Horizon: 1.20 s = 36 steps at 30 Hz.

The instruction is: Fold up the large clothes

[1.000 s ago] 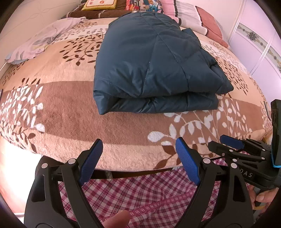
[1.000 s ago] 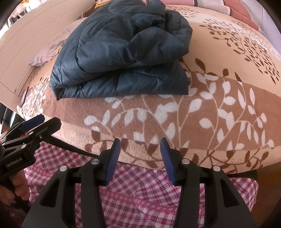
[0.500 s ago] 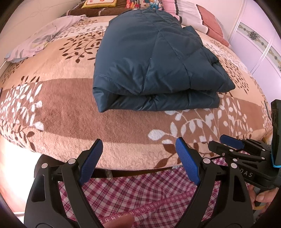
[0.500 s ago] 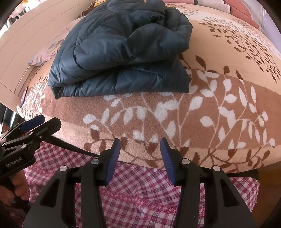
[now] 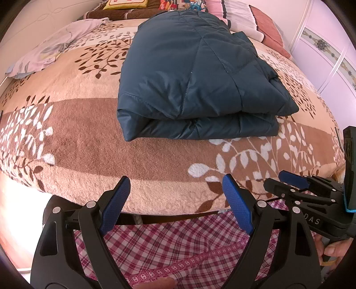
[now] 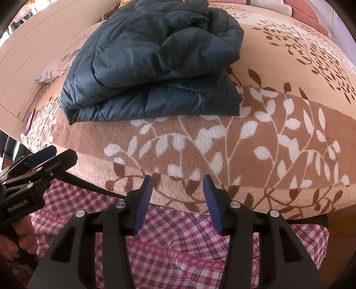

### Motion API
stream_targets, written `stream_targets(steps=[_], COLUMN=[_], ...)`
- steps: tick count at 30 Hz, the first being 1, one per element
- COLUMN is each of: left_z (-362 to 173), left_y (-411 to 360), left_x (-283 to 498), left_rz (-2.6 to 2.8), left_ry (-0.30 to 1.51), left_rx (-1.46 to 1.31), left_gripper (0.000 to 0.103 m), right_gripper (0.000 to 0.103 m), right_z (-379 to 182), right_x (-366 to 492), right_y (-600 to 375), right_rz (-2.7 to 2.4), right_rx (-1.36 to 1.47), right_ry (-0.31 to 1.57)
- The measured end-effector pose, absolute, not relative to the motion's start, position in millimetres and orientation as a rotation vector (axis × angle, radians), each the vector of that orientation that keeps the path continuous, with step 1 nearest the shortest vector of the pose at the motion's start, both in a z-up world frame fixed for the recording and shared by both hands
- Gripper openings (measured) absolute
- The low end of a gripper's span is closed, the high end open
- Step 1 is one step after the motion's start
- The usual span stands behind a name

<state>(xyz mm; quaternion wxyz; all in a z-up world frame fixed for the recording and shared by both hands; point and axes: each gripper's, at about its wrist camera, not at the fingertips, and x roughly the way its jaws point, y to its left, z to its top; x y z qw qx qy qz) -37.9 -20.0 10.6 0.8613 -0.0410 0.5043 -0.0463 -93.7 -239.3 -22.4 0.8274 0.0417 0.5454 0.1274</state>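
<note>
Right under my fingers hangs pink-and-maroon checked cloth [image 5: 169, 242] with a patterned pink band across it, below the near edge of the bed. My left gripper [image 5: 175, 202] stands wide, its 2 blue pads far apart with nothing between them. My right gripper [image 6: 176, 200] is held narrower, about half spread, and its pads are bare too. Seen from the left wrist, the right gripper's black body shows the letters "DAS", the rest of the word hidden. Seen from the right wrist, the left gripper's body reads "GenRobot.AI" in white. A hand [image 6: 21, 242] curls around the left gripper's handle.

Beyond the fingertips lies the fleece blanket [image 5: 73, 142], tan and brown bands with white and dark brown leaf sprays. On it, well apart from both grippers, rests the dark teal quilted jacket [image 5: 191, 73], folded into a thick 2-layer stack with its folded edge toward me. A pale floral cloth [image 5: 49, 51] lies farther back to the left of it. At the head of the bed sit pillows [image 5: 251, 17] in pink, white and rust, and a yellow cushion [image 5: 126, 3] whose writing is too small to read.
</note>
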Motion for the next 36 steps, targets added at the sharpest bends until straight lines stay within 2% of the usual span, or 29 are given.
stream_targets(steps=[36], left_z=[5.4], left_y=[-18.8], left_x=[-37.2], left_rz=[-0.098], left_ry=[1.072], left_rx=[-0.084], left_gripper=[0.084], right_gripper=[0.048], right_z=[-24.7], right_x=[-96.6], right_y=[-239.2], right_rz=[0.270], right_rx=[0.087], right_ry=[1.164])
